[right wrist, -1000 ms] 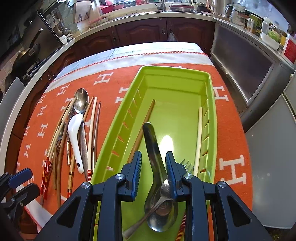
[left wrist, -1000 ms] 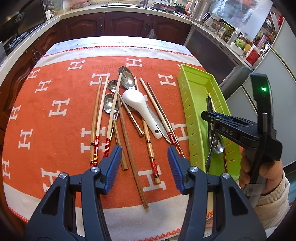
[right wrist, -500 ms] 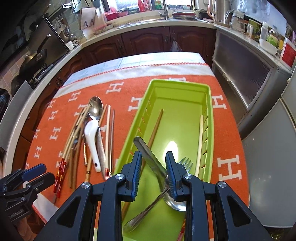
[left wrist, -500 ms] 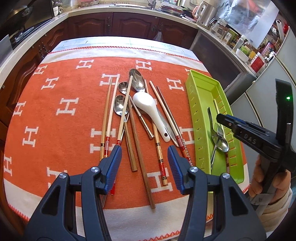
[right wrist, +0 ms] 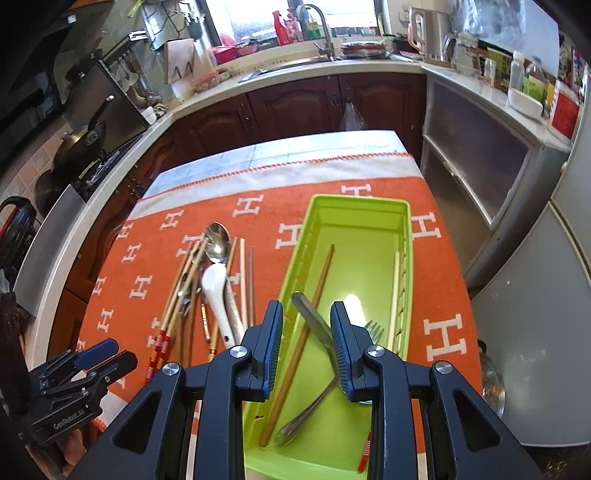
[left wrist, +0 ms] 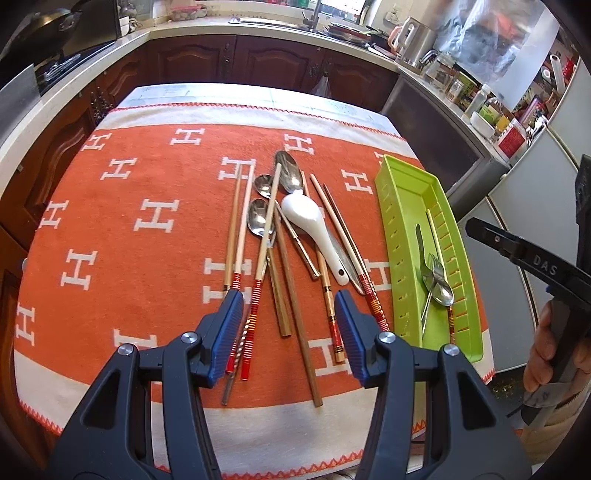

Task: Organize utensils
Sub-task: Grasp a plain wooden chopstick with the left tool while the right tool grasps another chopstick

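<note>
On a kitchen table spread with an orange cloth [left wrist: 122,236], the left gripper [left wrist: 288,332] hangs spread and empty above loose chopsticks [left wrist: 236,236], metal spoons [left wrist: 258,218] and a white ceramic spoon [left wrist: 310,225], apparently between pickups; the next move likely calls for lowering onto one piece. The right gripper [right wrist: 306,347], parted and empty, hovers over the green tray [right wrist: 404,206], which holds a fork [right wrist: 373,328], spoons and several chopsticks.

Bright daylight from window [right wrist: 295,22]; glare spot on tray floor [right wrist: 352,299]; strong fisheye bending and dark vignetted corners.
</note>
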Tool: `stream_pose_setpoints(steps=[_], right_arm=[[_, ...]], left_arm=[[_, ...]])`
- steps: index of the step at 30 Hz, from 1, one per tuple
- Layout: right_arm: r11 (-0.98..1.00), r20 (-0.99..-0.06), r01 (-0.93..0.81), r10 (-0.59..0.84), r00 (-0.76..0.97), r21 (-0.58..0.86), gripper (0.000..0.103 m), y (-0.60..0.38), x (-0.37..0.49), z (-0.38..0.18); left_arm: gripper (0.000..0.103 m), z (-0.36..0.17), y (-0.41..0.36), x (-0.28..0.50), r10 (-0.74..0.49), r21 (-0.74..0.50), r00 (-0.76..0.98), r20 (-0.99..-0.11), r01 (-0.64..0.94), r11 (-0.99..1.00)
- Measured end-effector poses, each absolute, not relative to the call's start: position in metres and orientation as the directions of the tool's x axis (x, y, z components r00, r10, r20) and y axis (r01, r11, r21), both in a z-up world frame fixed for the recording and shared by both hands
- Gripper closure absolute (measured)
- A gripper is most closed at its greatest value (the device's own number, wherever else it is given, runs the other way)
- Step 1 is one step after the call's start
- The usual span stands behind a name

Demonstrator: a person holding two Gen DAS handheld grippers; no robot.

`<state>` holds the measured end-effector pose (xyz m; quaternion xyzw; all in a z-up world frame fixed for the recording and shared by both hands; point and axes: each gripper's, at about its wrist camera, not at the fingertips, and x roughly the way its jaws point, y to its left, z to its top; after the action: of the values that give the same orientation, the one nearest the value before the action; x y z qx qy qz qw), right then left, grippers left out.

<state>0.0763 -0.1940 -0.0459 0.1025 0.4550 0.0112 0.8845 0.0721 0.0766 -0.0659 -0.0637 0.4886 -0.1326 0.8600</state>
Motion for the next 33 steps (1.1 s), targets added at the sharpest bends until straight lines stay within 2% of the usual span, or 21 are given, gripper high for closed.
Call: stream_pose_setpoints(steps=[13, 33], right_arm=[[0.982, -0.803, -0.054, 0.180, 0.568, 0.182, 0.076, -0.134, 0.069, -0.030], [0.953, -0.850, -0.178, 0.300, 0.432, 0.246, 0.076, -0.058, 0.120, -0.100]], left_arm=[[0.055, -0.058, 0.123, 0.073, -0.252, -0.239, 0.533, -0.808, 0.094, 0.966], [0.055, -0.138, 0.112, 0.149, -0.197, -0.170, 0.428, -0.882, 0.100, 0.980]])
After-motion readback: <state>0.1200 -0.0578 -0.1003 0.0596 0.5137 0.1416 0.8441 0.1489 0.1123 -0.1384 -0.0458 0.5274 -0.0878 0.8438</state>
